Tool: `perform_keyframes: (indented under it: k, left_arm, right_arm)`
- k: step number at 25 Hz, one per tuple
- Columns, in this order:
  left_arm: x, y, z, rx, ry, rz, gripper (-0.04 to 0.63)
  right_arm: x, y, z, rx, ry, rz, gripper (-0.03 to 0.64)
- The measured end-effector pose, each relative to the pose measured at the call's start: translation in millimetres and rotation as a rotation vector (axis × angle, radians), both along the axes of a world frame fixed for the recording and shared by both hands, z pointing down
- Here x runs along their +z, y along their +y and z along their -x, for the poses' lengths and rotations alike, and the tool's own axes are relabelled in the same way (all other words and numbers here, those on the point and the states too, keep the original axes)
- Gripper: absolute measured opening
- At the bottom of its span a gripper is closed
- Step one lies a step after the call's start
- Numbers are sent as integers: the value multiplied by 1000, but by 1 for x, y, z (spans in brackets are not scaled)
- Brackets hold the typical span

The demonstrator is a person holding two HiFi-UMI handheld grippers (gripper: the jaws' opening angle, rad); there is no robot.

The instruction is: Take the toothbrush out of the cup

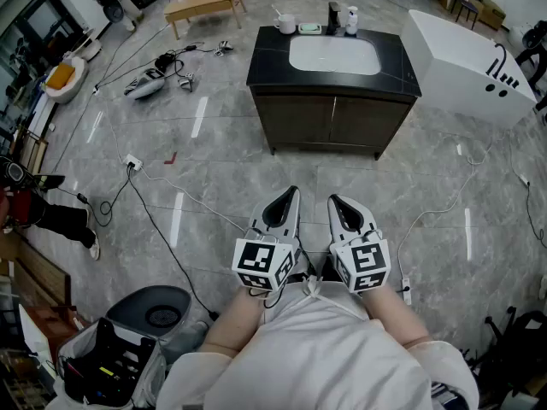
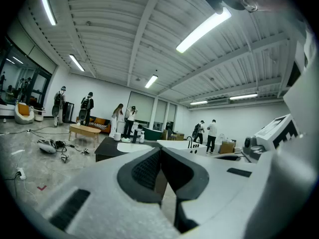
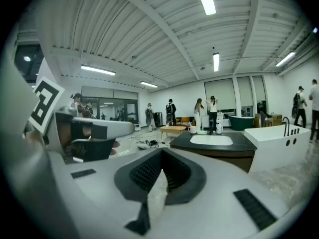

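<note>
My left gripper (image 1: pixel 291 196) and right gripper (image 1: pixel 336 203) are both closed on nothing. The cup (image 1: pixel 286 24) sits well off on the vanity (image 1: pixel 393 58); its toothbrush is too small to see. It's likely light, stiff and slick, so I'd pinch the handle above the rim.

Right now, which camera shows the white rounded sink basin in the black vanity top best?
The head view: it looks down into the whole white rounded sink basin, with nothing in front of it. The right gripper view shows it as a flat, distant sliver. The left gripper view shows only a low strip.
</note>
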State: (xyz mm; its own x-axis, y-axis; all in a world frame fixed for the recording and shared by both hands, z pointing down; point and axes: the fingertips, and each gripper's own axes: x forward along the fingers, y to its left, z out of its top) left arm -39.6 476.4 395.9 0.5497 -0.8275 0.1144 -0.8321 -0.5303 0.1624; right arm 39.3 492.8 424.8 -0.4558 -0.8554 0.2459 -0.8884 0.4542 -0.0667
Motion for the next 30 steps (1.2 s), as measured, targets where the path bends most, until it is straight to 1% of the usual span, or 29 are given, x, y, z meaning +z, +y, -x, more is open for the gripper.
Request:
perform_keyframes:
  k: [8, 10, 14, 20, 24, 30]
  left_arm:
    - [3, -4, 3, 4, -3, 10, 20]
    - [4, -6, 3, 5, -3, 13, 20]
    - [7, -8, 7, 12, 8, 23, 20]
    - [16, -16, 18, -1, 22, 54, 20]
    - [24, -29, 16, -1, 15, 78, 20]
    - [34, -66, 21, -30, 3, 111, 20]
  right_arm:
    - [3, -4, 6, -13, 7, 5, 26]
    - [3, -6, 6, -10, -4, 7, 26]
    - [6, -11, 7, 21, -55, 28, 26]
    - [11, -19, 12, 25, -51, 49, 26]
    - [19, -39, 10, 18, -81, 82, 28]
    - [35, -80, 10, 6, -102, 125, 28]
